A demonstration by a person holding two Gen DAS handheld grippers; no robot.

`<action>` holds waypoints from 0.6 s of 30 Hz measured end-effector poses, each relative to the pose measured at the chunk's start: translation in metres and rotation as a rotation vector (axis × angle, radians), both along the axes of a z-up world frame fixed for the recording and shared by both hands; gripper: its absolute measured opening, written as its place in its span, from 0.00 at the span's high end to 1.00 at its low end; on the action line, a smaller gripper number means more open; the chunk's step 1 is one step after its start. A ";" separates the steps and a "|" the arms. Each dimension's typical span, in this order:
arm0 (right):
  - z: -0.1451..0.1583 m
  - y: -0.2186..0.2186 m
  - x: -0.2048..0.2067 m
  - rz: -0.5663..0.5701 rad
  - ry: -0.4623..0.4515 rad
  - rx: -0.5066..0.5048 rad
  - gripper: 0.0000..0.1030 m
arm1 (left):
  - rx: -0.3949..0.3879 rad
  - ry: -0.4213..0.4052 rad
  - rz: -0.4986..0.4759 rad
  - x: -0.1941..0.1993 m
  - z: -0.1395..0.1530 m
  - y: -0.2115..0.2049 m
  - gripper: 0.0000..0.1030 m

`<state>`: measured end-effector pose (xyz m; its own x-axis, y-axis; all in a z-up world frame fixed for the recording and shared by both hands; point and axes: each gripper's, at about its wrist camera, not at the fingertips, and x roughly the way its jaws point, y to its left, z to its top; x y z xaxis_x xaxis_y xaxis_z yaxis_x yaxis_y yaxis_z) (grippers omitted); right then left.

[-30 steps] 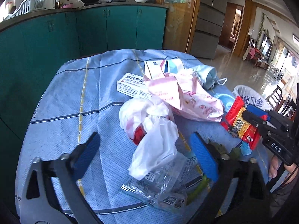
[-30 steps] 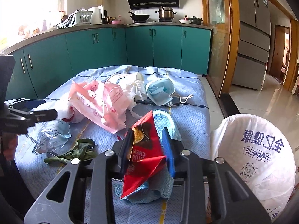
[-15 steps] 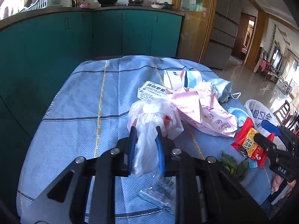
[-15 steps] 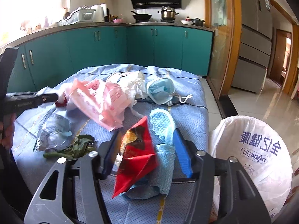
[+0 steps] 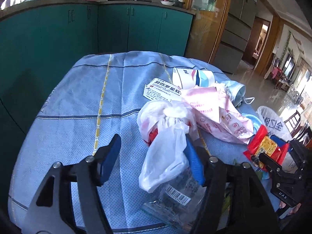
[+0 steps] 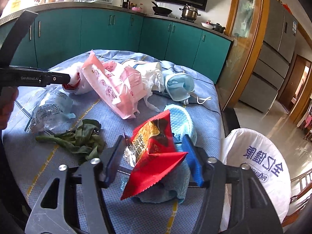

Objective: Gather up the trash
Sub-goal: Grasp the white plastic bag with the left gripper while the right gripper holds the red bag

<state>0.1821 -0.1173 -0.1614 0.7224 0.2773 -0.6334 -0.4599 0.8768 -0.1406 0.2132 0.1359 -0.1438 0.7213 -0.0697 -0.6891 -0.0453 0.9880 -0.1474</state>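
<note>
Trash lies on a table under a blue cloth. My left gripper is open, its fingers on either side of a knotted white plastic bag whose tail hangs against the right finger. My right gripper is open around a red snack wrapper that lies on a blue cloth between its fingers. A white bin bag with blue print stands open beside the table at the right, also in the left wrist view.
On the table lie a pink printed bag, a blue face mask, wilted green leaves, a clear wrapper, a white medicine box and a paper cup. Teal cabinets stand behind.
My left gripper shut on the white bag half a second ago and has opened again. My right gripper has opened, loosening its hold on the red wrapper.
</note>
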 end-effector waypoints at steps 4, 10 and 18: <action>0.002 -0.003 0.002 0.003 0.012 0.035 0.61 | -0.016 0.020 -0.017 0.006 -0.006 -0.002 0.63; 0.010 -0.008 -0.002 0.004 -0.014 0.087 0.61 | 0.031 -0.059 -0.003 -0.003 0.007 -0.006 0.82; 0.027 -0.022 -0.009 0.000 -0.087 0.187 0.61 | 0.018 -0.233 0.075 -0.023 0.036 0.006 0.82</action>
<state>0.1730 -0.1395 -0.1344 0.7721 0.3842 -0.5062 -0.4532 0.8913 -0.0147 0.1899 0.1418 -0.1074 0.8634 0.0005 -0.5045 -0.0852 0.9858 -0.1448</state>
